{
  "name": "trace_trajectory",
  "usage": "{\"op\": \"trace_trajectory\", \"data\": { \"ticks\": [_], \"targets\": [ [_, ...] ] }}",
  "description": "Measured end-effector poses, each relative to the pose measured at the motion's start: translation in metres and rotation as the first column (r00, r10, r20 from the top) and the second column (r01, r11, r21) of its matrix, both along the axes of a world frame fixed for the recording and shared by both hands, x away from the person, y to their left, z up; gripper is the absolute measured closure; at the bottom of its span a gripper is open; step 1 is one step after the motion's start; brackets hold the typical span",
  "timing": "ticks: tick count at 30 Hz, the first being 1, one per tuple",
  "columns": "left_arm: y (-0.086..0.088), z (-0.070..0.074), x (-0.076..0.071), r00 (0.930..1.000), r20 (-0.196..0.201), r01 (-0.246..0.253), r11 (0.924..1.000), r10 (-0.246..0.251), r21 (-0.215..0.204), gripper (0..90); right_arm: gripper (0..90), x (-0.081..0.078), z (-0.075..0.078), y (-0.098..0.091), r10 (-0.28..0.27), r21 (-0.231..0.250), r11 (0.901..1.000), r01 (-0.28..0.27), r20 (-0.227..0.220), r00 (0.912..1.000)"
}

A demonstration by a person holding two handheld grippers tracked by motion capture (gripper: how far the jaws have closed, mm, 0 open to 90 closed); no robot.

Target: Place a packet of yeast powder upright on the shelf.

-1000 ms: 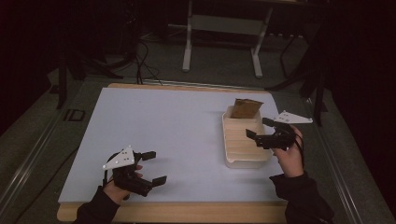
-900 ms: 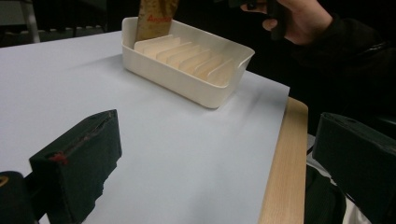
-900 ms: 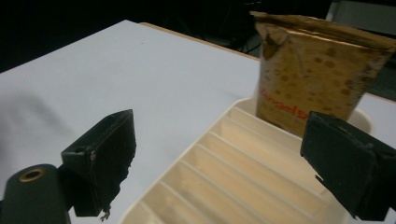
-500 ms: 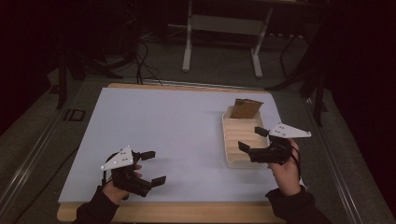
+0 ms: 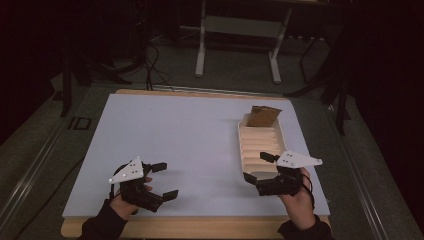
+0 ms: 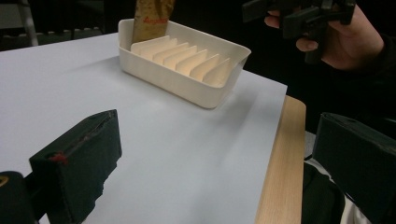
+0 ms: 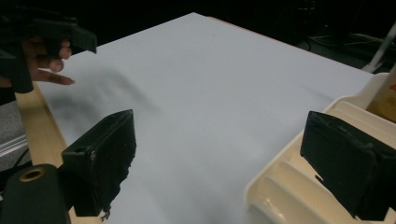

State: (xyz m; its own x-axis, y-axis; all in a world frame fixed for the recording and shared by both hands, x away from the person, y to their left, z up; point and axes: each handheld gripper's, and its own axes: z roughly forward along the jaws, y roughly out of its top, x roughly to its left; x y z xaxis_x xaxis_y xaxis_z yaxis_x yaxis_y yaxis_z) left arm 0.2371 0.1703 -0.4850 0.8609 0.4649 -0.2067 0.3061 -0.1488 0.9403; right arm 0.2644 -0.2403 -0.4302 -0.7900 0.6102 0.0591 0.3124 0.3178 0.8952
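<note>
Both grippers, left [image 5: 161,181] and right [image 5: 261,173], hold their jaws spread with nothing between them above a pale sheet [image 5: 190,145] on a wooden table [image 5: 200,227], in a dark room whose floor details are hard to make out. Right of the sheet's middle, the cream ribbed tray [image 5: 241,145] runs lengthwise away from the person, a brown packet [image 5: 262,116] standing at its far end, its print unreadable.
</note>
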Motion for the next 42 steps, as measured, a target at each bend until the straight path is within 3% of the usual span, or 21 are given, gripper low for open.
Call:
{"op": "trace_trajectory", "data": {
  "ticks": [9, 12, 13, 17, 18, 24, 33, 36, 42],
  "targets": [
    [0.000, 0.000, -0.001, 1.0000, 0.001, 0.002, 1.0000, -0.002, 0.003, 2.1, 10.4, -0.020, -0.010, 0.009, 0.058, -0.020, 0.9981, -0.058, 0.024, 0.9980],
    [-0.001, 0.000, -0.001, 1.0000, -0.001, 0.006, 1.0000, -0.006, 0.004, 2.1, 10.4, -0.024, -0.012, 0.010, 0.051, -0.024, 0.9984, -0.051, 0.013, 0.9986],
    [-0.001, -0.001, -0.001, 1.0000, 0.000, 0.008, 0.9999, -0.008, 0.007, 2.1, 10.4, -0.028, -0.013, 0.011, 0.065, -0.008, 0.9979, -0.065, -0.009, 0.9979],
    [-0.001, -0.001, -0.001, 1.0000, -0.001, 0.008, 0.9999, -0.008, 0.008, 2.1, 10.4, -0.033, -0.016, 0.010, 0.079, -0.010, 0.9968, -0.079, -0.005, 0.9968],
    [-0.001, -0.001, -0.001, 1.0000, -0.003, 0.008, 1.0000, -0.008, 0.005, 2.1, 10.4, -0.036, -0.018, 0.010, 0.076, -0.034, 0.9965, -0.076, 0.006, 0.9971],
    [-0.002, -0.001, -0.001, 0.9999, -0.003, 0.010, 0.9999, -0.010, 0.007, 2.1, 10.5, -0.040, -0.026, 0.007, 0.102, -0.040, 0.9940, -0.102, -0.001, 0.9948],
    [-0.003, -0.004, -0.001, 0.9999, -0.008, 0.015, 0.9998, -0.015, 0.016, 2.1, 10.4, -0.044, -0.032, 0.003, 0.099, -0.063, 0.9931, -0.099, -0.011, 0.9951],
    [-0.004, -0.004, 0.000, 0.9999, -0.005, 0.017, 0.9997, -0.017, 0.018, 2.1, 10.4, -0.045, -0.037, 0.000, 0.086, -0.094, 0.9919, -0.085, -0.001, 0.9963],
    [-0.005, -0.005, -0.001, 0.9998, -0.005, 0.018, 0.9996, -0.018, 0.021, 2.1, 10.5, -0.044, -0.037, -0.002, 0.082, -0.093, 0.9924, -0.080, 0.017, 0.9965]
  ]
}}
